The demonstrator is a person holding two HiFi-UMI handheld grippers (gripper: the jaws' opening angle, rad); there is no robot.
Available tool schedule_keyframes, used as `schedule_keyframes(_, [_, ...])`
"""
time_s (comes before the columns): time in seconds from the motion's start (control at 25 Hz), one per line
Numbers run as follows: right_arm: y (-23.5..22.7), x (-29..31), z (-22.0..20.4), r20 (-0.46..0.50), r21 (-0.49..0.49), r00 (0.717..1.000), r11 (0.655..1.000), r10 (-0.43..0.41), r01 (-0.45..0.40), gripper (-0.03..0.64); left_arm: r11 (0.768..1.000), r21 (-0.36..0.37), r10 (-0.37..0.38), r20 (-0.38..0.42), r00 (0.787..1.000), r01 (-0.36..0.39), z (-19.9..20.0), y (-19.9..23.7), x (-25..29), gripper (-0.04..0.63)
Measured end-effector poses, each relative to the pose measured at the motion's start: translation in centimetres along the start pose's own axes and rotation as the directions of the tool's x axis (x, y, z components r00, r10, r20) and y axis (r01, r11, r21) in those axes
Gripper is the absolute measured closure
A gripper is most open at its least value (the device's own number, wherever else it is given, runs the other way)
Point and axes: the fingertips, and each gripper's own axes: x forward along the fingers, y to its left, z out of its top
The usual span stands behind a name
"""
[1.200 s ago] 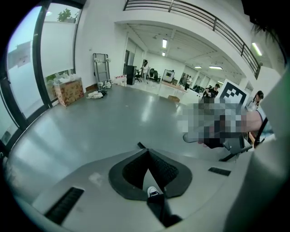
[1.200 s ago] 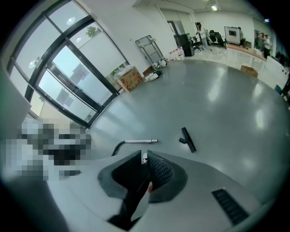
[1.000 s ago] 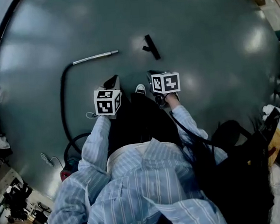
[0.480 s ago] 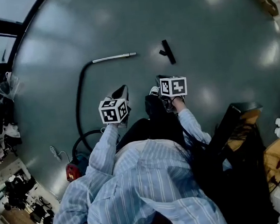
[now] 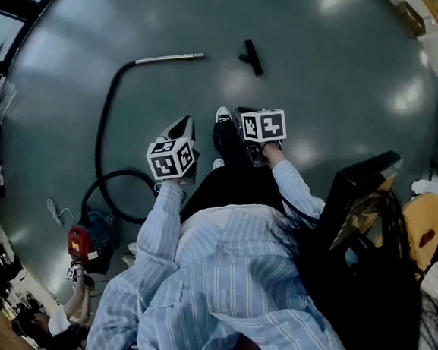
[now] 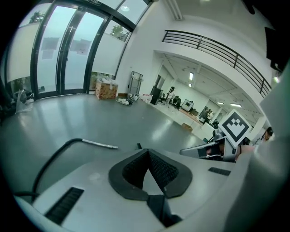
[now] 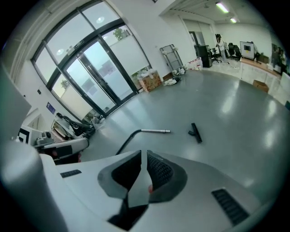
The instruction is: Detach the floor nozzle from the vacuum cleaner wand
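The black floor nozzle lies on the grey floor, apart from the silver wand, with a gap of bare floor between them. The wand's black hose curves back to the red and blue vacuum body. My left gripper and right gripper hang in the air near my legs, well short of both parts. Both are shut with nothing between the jaws. The right gripper view shows the wand and the nozzle beyond its shut jaws. The left gripper view shows the wand.
A dark chair and a yellow seat stand at my right. Another person crouches at the lower left near the vacuum body. Glass doors and a cardboard box line the far side of the hall.
Both grippers have travelled across the room, still shut and empty. The wand and nozzle now sit farther up the head view, and the vacuum body has come fully into sight.
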Motion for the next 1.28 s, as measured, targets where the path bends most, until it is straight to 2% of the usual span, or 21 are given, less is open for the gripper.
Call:
schedule_keyframes(0.2, [1.5, -3.6, -6.2, -0.023, -0.032, 1.0, 0.999, -0.02, 0.019, 0.572, 1.0, 0.005, -0.017, 0.002, 1.0, 0.017, -5.7, -1.9, -4.8, 0.589])
schedule_keyframes(0.36, [0.8, -6.8, -8.0, -0.013, -0.081, 0.999, 0.996, -0.036, 0.035, 0.572, 0.999, -0.024, -0.036, 0.024, 0.999, 0.037, -7.2, -4.7, -6.0, 0.589])
schedule_keyframes(0.6, [-1.4, -12.0, -10.8, 0.003, -0.11, 1.0, 0.994, -0.018, 0.018, 0.572, 0.999, -0.013, -0.042, 0.046, 0.998, 0.043, -9.0, -10.7, -7.1, 0.589])
schedule_keyframes(0.72, [-3.0, -14.8, -13.2, -0.01, -0.137, 1.0, 0.991, -0.008, 0.006, 0.572, 0.998, -0.049, -0.022, 0.06, 0.998, 0.025, -10.7, -14.1, -7.5, 0.589])
schedule_keyframes(0.92, [-6.3, -19.4, -19.2, -0.042, -0.167, 0.999, 0.986, 0.014, -0.021, 0.572, 0.987, -0.16, -0.006, 0.085, 0.996, 0.02, -15.8, -20.4, -8.7, 0.589])
schedule_keyframes(1.28, [-8.6, -24.5, -27.4, -0.063, -0.171, 0.996, 0.983, 0.061, -0.071, 0.572, 0.981, -0.186, 0.077, 0.097, 0.992, -0.058, -24.0, -26.1, -14.1, 0.589])
